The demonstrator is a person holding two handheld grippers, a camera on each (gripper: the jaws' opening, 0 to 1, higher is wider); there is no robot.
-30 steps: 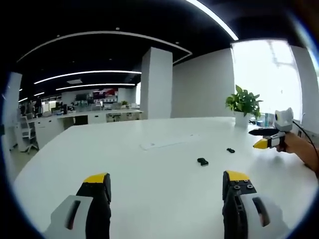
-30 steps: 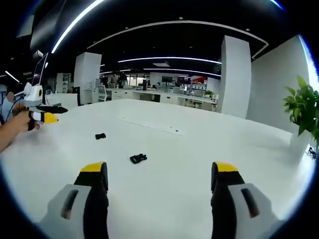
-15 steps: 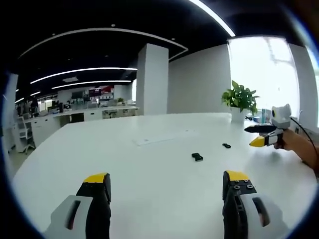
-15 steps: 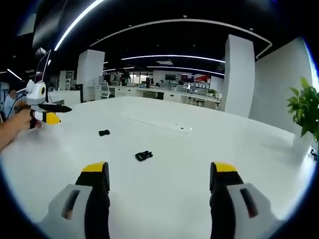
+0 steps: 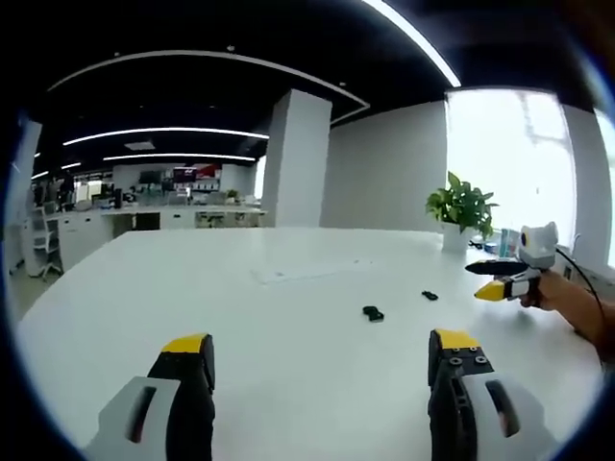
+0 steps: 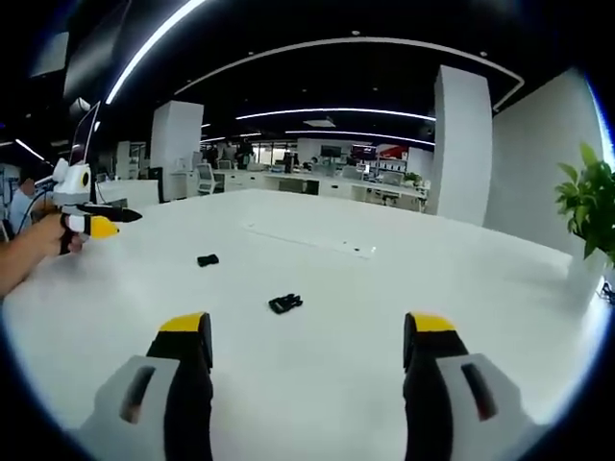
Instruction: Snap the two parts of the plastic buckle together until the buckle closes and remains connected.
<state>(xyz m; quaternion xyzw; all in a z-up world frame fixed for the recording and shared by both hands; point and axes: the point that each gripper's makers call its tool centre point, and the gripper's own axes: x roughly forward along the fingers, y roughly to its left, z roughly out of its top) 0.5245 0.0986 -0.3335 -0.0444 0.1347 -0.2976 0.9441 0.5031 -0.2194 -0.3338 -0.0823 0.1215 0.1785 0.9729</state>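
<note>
Both tools wide, empty: left tool (image 5: 322, 370), right tool (image 6: 307, 346). Two small black plastic buckle halves (image 6: 285, 303) (image 6: 207, 260) lie apart on white bench (image 6: 384, 307), nearer now in right gripper view than second ago. Approach underway; no grasp yet.

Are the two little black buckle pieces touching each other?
Apart. The right gripper view shows bare white table between the near buckle piece and the far buckle piece.

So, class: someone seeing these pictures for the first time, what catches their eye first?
Two small black buckle parts lie apart on the big white table, dark against all that white. Next come the yellow-tipped open jaws low in each view, and the potted plant at the table's far edge.
</note>
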